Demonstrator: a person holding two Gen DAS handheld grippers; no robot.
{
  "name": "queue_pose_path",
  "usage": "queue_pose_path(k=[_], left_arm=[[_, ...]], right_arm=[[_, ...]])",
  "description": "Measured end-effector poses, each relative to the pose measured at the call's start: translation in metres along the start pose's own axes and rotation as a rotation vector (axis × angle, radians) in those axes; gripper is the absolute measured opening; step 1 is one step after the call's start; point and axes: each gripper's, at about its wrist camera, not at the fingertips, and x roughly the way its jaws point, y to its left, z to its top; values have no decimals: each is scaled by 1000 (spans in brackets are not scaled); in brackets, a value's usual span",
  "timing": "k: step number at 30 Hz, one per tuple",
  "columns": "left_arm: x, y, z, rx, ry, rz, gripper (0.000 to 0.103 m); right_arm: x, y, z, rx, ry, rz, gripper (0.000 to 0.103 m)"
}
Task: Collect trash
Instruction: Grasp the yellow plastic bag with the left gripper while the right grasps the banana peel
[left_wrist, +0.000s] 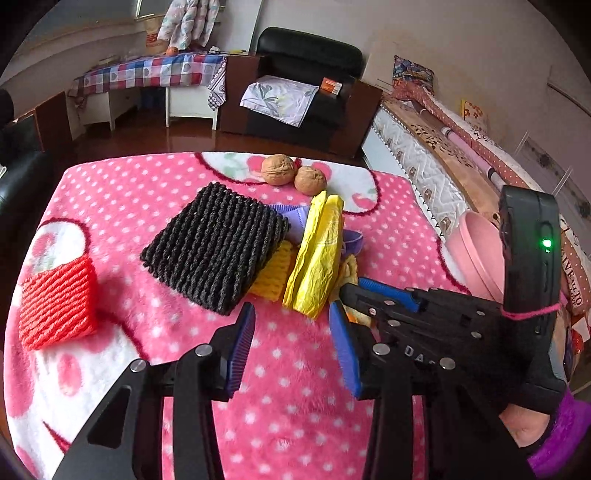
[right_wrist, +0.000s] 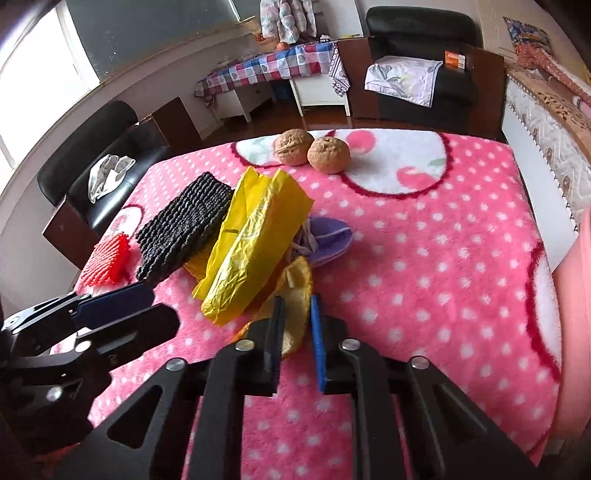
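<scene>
Daylight enters through window (right_wrist: 33, 85) at left. Pale walls, dark glossy wood floor (left_wrist: 155, 136). Black leather armchair (left_wrist: 306, 85) against far wall; table with checked cloth (left_wrist: 151, 72) beside it. Patterned mattress (left_wrist: 436, 162) along right side.

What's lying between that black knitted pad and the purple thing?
A crumpled yellow plastic bag lies between the black pad and the purple thing, hiding part of it. The right wrist view shows it most clearly.
</scene>
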Motion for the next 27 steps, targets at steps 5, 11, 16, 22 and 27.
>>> queue_pose_path(k=[5, 11, 16, 22, 27], left_arm=[[9, -8, 5, 34, 0, 7, 44], [22, -12, 11, 57, -1, 33, 45], [34, -18, 12, 79, 8, 53, 45], [45, -27, 7, 117, 16, 91, 26], [42, -26, 4, 103, 10, 90, 12]], right_arm=[[-13, -8, -3, 18, -10, -3, 5], [-32, -21, -9, 46, -31, -21, 4], [-43, -29, -15, 67, -37, -26, 4], [-55, -33, -20, 73, -52, -39, 4], [-67, -40, -23, 90, -67, -43, 4]])
